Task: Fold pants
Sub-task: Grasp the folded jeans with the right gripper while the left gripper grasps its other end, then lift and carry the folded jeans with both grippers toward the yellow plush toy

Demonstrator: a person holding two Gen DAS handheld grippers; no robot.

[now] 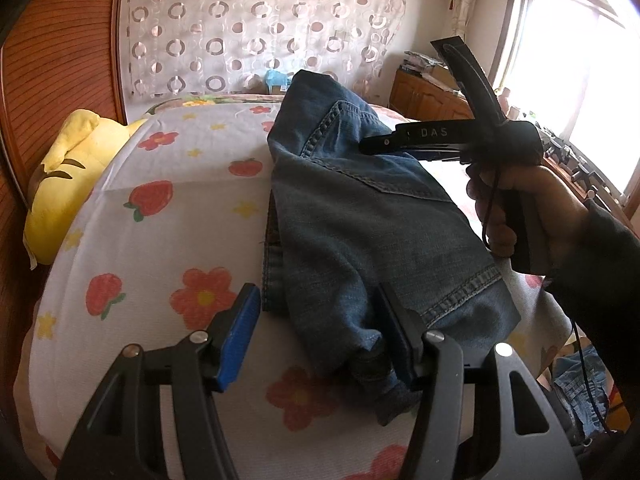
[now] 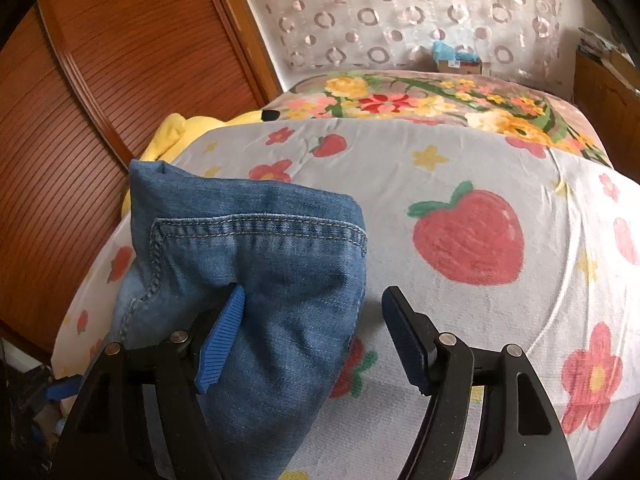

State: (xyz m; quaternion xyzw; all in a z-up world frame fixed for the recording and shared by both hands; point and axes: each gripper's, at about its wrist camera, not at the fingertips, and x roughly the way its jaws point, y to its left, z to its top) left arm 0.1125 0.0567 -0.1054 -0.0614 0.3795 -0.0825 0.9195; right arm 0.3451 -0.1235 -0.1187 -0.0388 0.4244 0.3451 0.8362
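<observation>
Blue denim pants (image 1: 352,208) lie folded in a long strip on the flowered bedsheet (image 1: 160,240). My left gripper (image 1: 320,332) is open at the near hem end; the denim drapes against its right finger (image 1: 400,336). My right gripper (image 1: 384,146), held in a hand, hovers over the far part of the pants. In the right wrist view the right gripper (image 2: 316,328) is open, with the raised denim (image 2: 256,264) draped over its left finger (image 2: 224,336). Its right finger (image 2: 408,340) stands free over the sheet (image 2: 460,312).
A yellow plush toy (image 1: 68,176) lies at the bed's left edge beside a wooden slatted door (image 1: 52,48). A floral blanket (image 2: 420,100) covers the bed's far end. A wooden cabinet (image 1: 424,96) and a window stand at the right. More denim (image 1: 580,392) lies low right.
</observation>
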